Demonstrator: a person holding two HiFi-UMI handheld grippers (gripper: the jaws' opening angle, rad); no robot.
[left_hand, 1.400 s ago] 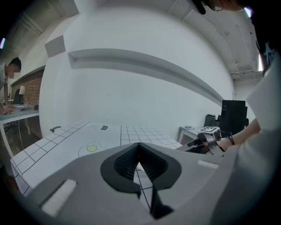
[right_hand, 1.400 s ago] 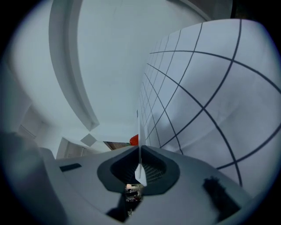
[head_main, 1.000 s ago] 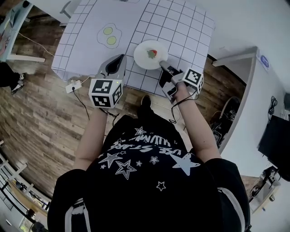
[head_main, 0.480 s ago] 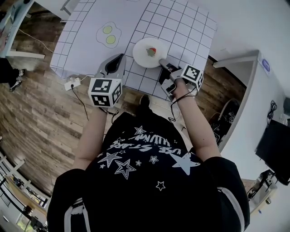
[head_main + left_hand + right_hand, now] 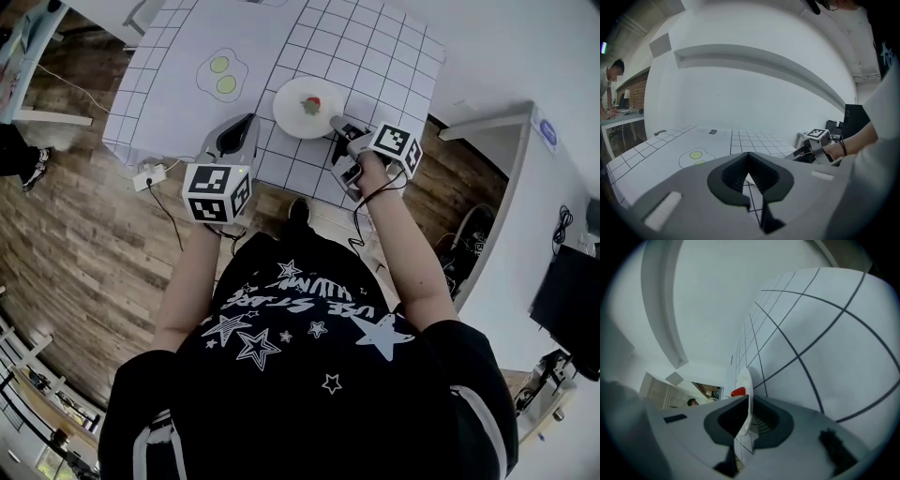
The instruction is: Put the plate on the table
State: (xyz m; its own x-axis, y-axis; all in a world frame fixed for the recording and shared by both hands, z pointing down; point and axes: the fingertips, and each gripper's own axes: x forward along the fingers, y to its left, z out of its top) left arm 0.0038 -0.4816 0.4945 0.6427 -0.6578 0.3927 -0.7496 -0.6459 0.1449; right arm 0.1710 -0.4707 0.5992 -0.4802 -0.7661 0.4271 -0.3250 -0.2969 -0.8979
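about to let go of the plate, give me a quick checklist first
1. Right gripper shut on the plate rim: ok
2. Plate over the table, inside its edge: ok
3. Plate bottom resting on the table: cannot tell
4. Red food sitting on the plate: ok
5. Left gripper empty and apart from the plate: ok
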